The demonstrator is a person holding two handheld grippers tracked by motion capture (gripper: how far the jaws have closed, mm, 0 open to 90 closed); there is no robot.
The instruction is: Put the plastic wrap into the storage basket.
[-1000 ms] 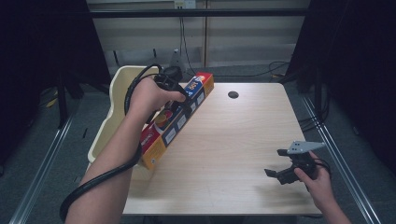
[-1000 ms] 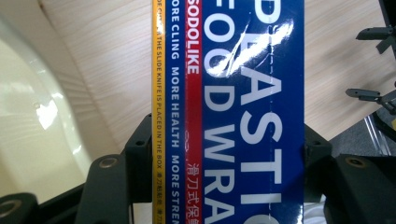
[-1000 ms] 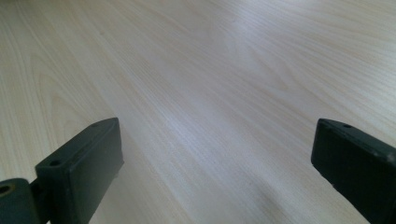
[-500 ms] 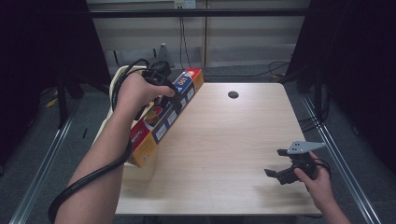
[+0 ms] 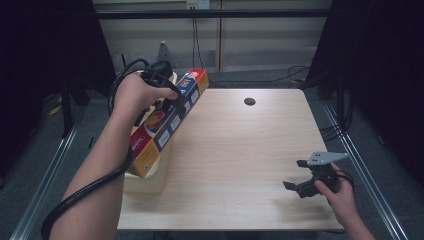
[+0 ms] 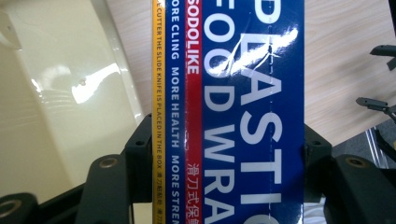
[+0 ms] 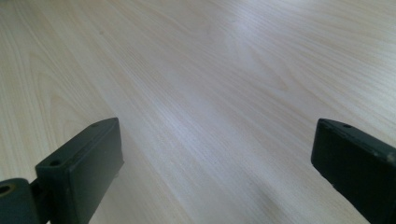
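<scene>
Long blue-and-red cardboard plastic-wrap box [image 5: 167,120] sits pinched in our left gripper [image 5: 167,97], tilted over the cream plastic bin [image 5: 150,182]. Placement looks unfinished; our right gripper [image 5: 305,180] rests spread, empty.

High view: fixed overhead, near side, facing forward and down over the whole table [image 5: 235,145]. Left gripper view: very close along its jaws onto a food wrap box [image 6: 233,112], table beyond. Right gripper view: low, close over bare tabletop. All share the wood surface.
</scene>
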